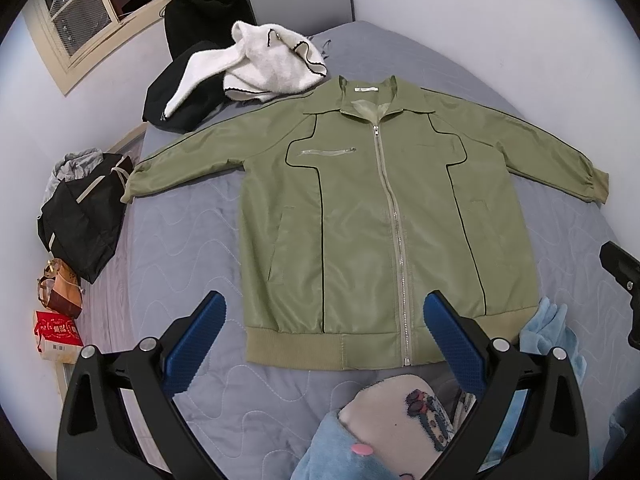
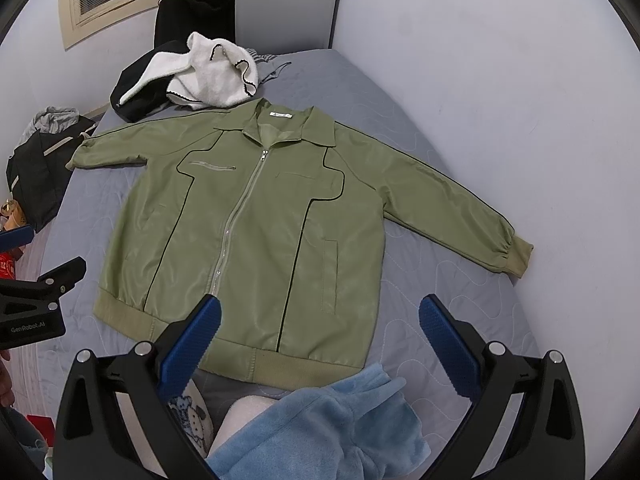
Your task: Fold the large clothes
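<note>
Both tools, left point(image 1: 324, 324) and right point(image 2: 320, 326), hover spread above jacket point(image 1: 360, 208) hem.

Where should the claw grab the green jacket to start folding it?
Probably the cuff of a sleeve. The green jacket lies flat, front up and zipped, on the bed, both sleeves spread wide. The right claw, open, could take the right cuff from its outer end, where the gathered ribbing gives a thick edge to pinch. The left claw, also open, could take the other cuff.
</note>
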Motion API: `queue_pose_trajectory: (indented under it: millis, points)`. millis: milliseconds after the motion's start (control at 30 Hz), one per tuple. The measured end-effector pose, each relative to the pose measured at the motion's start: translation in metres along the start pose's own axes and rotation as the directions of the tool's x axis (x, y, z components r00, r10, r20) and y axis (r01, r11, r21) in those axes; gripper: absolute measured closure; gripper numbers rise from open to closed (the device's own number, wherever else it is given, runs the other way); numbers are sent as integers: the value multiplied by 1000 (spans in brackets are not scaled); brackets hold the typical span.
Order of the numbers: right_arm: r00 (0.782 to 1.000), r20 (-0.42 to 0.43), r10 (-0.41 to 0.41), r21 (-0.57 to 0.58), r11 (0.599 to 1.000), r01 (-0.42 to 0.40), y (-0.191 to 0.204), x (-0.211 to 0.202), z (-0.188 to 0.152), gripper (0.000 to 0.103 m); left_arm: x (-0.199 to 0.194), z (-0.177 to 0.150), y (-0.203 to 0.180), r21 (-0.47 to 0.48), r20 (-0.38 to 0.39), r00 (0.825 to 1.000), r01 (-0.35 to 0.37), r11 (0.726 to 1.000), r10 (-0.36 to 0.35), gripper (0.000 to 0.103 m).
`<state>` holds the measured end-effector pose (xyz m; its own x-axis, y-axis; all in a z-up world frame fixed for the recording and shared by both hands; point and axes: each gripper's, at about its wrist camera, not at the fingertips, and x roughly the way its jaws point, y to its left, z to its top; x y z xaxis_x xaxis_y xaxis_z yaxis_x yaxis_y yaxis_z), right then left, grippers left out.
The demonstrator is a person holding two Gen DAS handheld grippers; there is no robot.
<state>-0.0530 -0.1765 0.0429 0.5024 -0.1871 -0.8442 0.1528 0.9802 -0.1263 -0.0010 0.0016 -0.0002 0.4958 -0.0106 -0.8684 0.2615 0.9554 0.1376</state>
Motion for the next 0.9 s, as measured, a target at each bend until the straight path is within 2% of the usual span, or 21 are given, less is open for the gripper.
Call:
queue_pose_trajectory:
  millis: [733,900]
  points:
    - [1000,-1,0,23,1000,0,-5,0,-3,5,-3,3,-6,22,3,1000,-9,1000,9,6]
    - [1000,8,-12,68,998,11,-23,0,-5,5,-3,9,-15,12,6,999,31,999,-31,6]
